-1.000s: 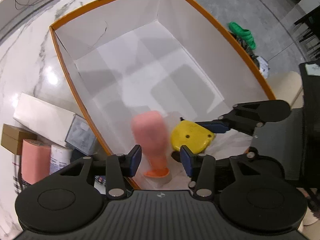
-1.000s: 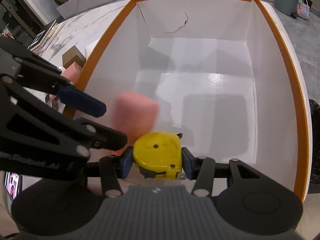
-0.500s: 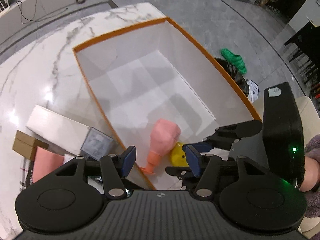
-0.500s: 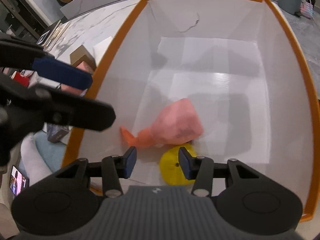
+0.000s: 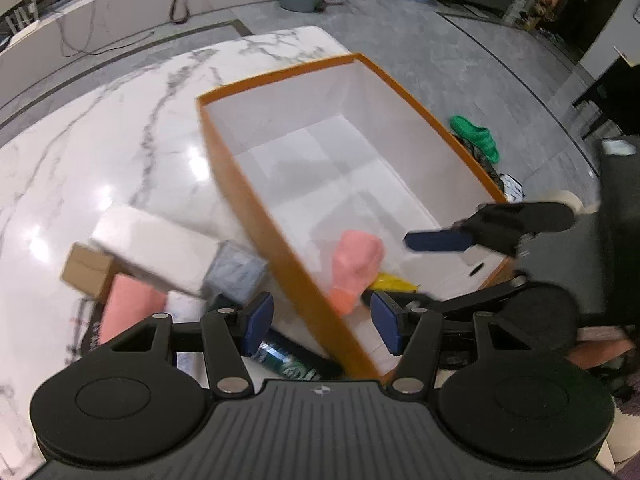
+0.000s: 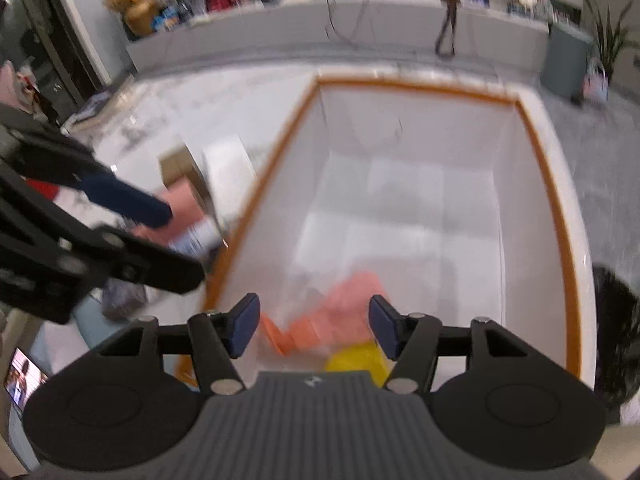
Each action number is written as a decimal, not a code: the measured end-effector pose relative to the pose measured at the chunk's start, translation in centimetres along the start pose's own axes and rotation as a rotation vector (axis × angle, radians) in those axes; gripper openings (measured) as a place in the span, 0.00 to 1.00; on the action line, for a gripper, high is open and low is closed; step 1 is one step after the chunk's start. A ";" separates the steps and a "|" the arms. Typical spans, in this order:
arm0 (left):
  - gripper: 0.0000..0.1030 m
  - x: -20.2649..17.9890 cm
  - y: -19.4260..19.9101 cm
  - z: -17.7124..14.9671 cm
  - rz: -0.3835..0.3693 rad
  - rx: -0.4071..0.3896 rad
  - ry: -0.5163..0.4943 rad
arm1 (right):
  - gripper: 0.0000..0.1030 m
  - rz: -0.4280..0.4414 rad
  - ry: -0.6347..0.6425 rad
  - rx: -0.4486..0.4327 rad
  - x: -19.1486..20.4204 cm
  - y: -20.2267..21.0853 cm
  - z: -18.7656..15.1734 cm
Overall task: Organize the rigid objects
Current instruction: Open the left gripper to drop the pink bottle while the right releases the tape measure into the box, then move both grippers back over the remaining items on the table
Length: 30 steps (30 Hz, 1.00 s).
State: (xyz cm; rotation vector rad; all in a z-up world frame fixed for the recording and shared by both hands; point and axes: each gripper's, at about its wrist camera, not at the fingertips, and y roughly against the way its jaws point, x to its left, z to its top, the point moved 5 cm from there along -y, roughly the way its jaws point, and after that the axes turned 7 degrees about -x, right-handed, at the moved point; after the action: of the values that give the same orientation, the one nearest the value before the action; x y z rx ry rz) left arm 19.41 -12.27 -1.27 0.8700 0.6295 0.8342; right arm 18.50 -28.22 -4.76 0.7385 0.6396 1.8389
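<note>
Compared with a second ago, we are holding nothing: the yellow tape measure (image 5: 394,282) that our right gripper (image 6: 314,326) was clamping is now lying on the floor of the orange-rimmed box (image 5: 256,200), and the pink bottle (image 5: 354,270), blurred in mid-fall then, is resting on its side beside it. Both grippers are also sitting higher and further back than before, so more of the marble tabletop (image 5: 120,128) is showing.

Our left gripper (image 5: 322,328) is hanging over the box's near left wall with its blue fingers (image 5: 258,322) spread wide and nothing between them. The pink bottle is lying just ahead of the gap and slightly to the right, inside the box, its orange cap end pointing towards us. The tape measure is peeking out right of the bottle, touching or nearly touching it.

Our right gripper's fingers (image 6: 242,324) are likewise apart and empty. In the right wrist view the bottle (image 6: 340,316) is lying below and between them, and the tape measure (image 6: 358,360) is lying nearest us, partly hidden by the gripper body.

Left of the box, a white carton (image 5: 160,248), a brown carton (image 5: 86,270) and a pink cylinder (image 5: 128,312) are crowding together on the tabletop.
</note>
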 end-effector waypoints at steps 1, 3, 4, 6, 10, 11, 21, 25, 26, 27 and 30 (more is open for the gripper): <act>0.65 0.5 0.4 -0.3 0.009 -0.005 0.009 | 0.59 0.006 0.012 -0.025 0.5 0.4 0.5; 0.65 1.8 1.4 -1.0 0.034 -0.016 0.035 | 0.59 0.018 0.032 -0.073 1.8 0.6 1.6; 0.65 2.6 1.9 -1.6 0.052 -0.021 0.055 | 0.59 0.026 0.042 -0.097 2.5 0.8 2.0; 0.65 4.2 2.6 -2.5 0.077 -0.023 0.098 | 0.59 0.044 0.060 -0.129 3.8 0.8 2.5; 0.65 7.9 3.6 -4.9 0.142 -0.024 0.238 | 0.59 0.077 0.090 -0.150 6.5 -0.2 2.8; 0.65 8.8 3.7 -5.4 0.154 -0.026 0.273 | 0.58 0.085 0.091 -0.151 7.2 -0.5 2.8; 0.75 15.7 2.2 -11.2 0.256 -0.043 0.627 | 0.58 0.103 0.103 -0.077 11.6 -5.2 1.5; 0.76 17.0 0.8 -13.0 0.253 -0.023 0.739 | 0.58 0.059 0.157 -0.020 12.0 -6.9 0.8; 0.76 17.0 0.5 -13.3 0.255 -0.019 0.748 | 0.59 0.047 0.171 -0.009 12.0 -7.3 0.8; 0.77 17.1 0.2 -13.8 0.261 -0.016 0.751 | 0.58 0.022 0.200 -0.007 12.2 -7.7 0.8; 0.78 17.3 -0.7 -14.1 0.267 -0.002 0.755 | 0.58 -0.024 0.282 0.011 12.6 -8.6 0.7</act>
State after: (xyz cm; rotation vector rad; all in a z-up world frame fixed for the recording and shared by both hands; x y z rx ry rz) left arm 18.16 7.50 -11.46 0.6263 1.1819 1.4249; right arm 20.41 -13.39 -7.92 0.4790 0.8360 1.9360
